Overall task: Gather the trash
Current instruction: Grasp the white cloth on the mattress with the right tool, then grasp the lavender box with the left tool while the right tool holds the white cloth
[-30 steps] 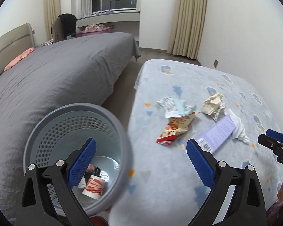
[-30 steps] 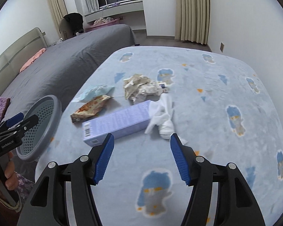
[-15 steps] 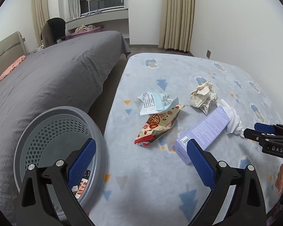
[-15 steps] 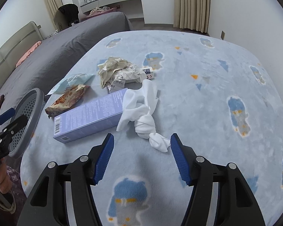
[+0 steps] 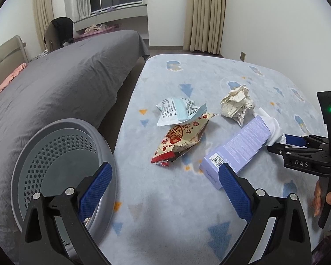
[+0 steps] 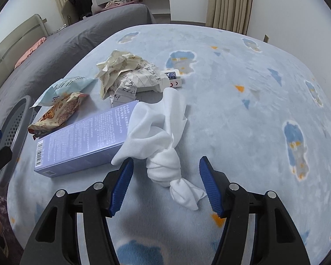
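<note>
A knotted white cloth (image 6: 163, 145) lies on the pale blue patterned blanket (image 6: 242, 114), and its twisted lower end sits right between the two blue pads of the right claw (image 6: 165, 183). That claw is released: both pads stand clear of the cloth on either side, neither pressing on it. The cloth's loose upper end spreads forward from the claw and drapes over the near corner of a long lavender box (image 6: 83, 139), which lies flat just ahead and to the left of the left pad, its barcode end pointing away to the left.

Beyond the box, further ahead of the right claw, sits a ball of crumpled paper (image 6: 128, 75) with handwriting on it, and a small white tube (image 6: 173, 79) peeks out on its right side. To the left of the paper lie a red and cream snack wrapper (image 6: 59, 114) and, touching it behind, a torn light blue packet (image 6: 66, 88).

The left claw (image 5: 165, 190) is also released, its pads wide apart with only blanket between them. A grey perforated bin (image 5: 61, 161) stands just behind its left pad, at the blanket's edge. The snack wrapper lies ahead of this claw, the lavender box beside its right pad. A grey bed (image 5: 61, 88) stretches away beyond the bin.
</note>
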